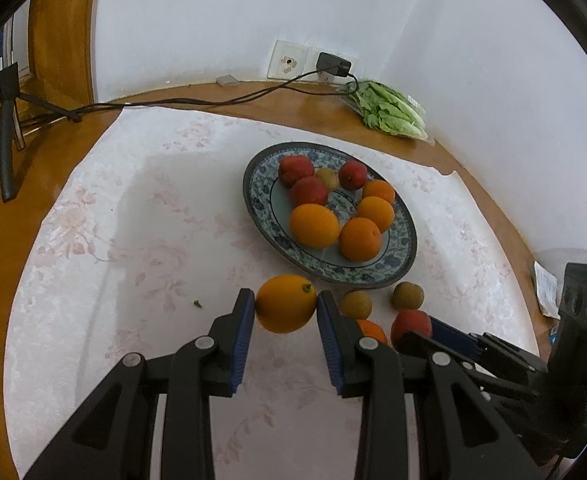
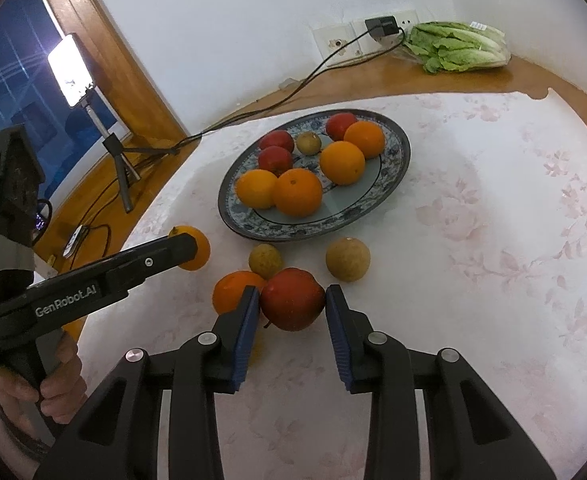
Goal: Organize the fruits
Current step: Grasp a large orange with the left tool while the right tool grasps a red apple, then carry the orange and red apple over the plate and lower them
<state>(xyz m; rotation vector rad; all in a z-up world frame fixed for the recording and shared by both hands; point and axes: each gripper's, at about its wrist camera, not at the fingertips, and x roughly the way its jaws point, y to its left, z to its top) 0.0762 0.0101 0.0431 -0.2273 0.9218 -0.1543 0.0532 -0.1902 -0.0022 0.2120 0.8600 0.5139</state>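
Note:
A blue patterned plate [image 1: 403, 258] [image 2: 397, 168] holds several oranges, red apples and one small brown fruit. My left gripper [image 1: 285, 306] is shut on an orange [image 1: 286, 303] just in front of the plate; that orange also shows in the right wrist view [image 2: 197, 252]. My right gripper [image 2: 292, 300] is shut on a red apple [image 2: 292, 298], which also shows in the left wrist view [image 1: 410, 322]. On the cloth lie another orange [image 2: 233, 286] and two brown fruits [image 2: 265, 259] [image 2: 347, 259].
A white floral cloth [image 2: 473, 280] covers the wooden table. A bag of lettuce [image 2: 457, 46] lies by the wall under a socket with a charger [image 2: 381, 26]. A phone on a tripod [image 2: 111, 140] stands at the left. A cable [image 1: 173, 102] runs across the table.

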